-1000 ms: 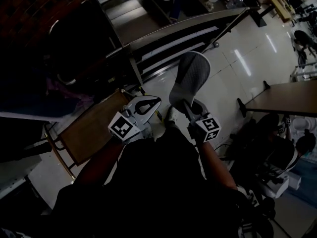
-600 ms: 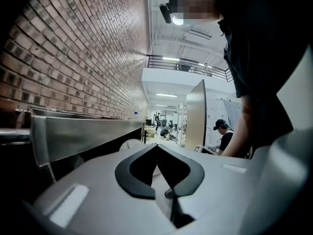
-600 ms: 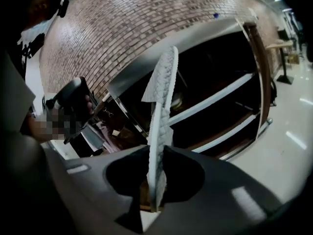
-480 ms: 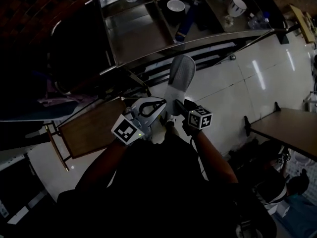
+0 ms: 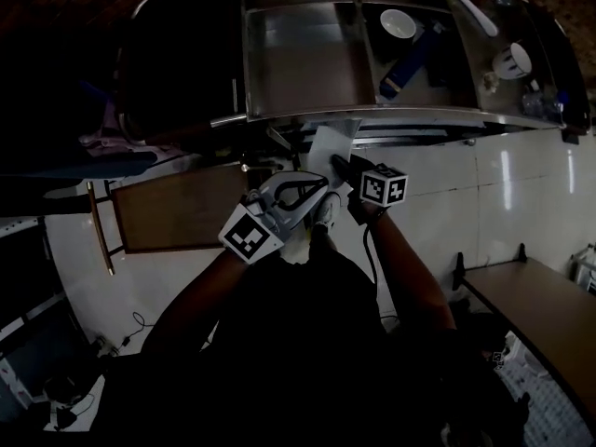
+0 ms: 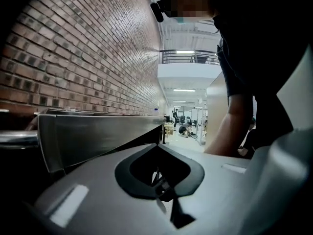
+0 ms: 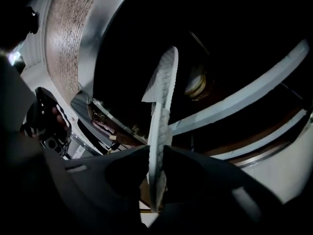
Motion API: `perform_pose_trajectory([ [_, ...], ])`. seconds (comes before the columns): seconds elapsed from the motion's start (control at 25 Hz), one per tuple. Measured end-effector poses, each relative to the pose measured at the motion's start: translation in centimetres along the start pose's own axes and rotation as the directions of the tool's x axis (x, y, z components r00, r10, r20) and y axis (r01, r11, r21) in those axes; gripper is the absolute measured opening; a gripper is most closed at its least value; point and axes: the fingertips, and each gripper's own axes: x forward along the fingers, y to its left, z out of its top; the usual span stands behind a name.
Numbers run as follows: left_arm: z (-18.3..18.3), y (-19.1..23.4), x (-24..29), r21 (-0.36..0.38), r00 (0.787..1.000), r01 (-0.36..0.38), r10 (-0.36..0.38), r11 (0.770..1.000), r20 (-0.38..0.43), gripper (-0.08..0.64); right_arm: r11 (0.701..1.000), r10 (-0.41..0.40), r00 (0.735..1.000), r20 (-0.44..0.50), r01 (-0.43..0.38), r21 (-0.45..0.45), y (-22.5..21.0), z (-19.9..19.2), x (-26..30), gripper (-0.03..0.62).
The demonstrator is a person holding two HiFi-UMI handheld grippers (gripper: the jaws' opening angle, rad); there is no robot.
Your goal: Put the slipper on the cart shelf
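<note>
White slipper (image 7: pixel 161 106) stands edge-on in the right gripper (image 7: pixel 156 153), one end pinched between its narrowly set jaws. The other end reaches ahead under the cart (image 5: pixel 391 115) top, where darkness hides the shelf. The left gripper (image 6: pixel 159 145), alongside, is closed and empty.
</note>
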Motion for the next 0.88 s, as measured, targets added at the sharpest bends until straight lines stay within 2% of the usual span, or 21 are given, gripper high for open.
perform_pose_trajectory([
  [0.12,-0.1,1.1,0.4,-0.003,0.999,-0.04,0.04,0.999,0.011,0.003,0.999,0.039,0.999,-0.019,-0.039,0.0,0.2,1.6,1.7,0.067],
  [0.52,0.1,3.5,0.8,-0.007,0.992,-0.122,0.122,0.993,0.021,0.003,0.995,0.097,0.992,-0.081,-0.098,-0.017,-0.6,4.8,5.8,0.068],
  [0.72,-0.1,4.1,0.5,-0.003,0.988,-0.153,0.153,0.988,0.009,0.003,0.992,0.115,0.992,-0.044,-0.113,0.047,-1.9,6.7,7.3,0.069],
  [0.88,-0.3,4.6,0.0,-0.004,0.984,-0.176,0.176,0.984,0.004,0.003,0.986,0.135,0.991,0.022,-0.136,0.095,-2.8,7.9,8.2,0.069],
])
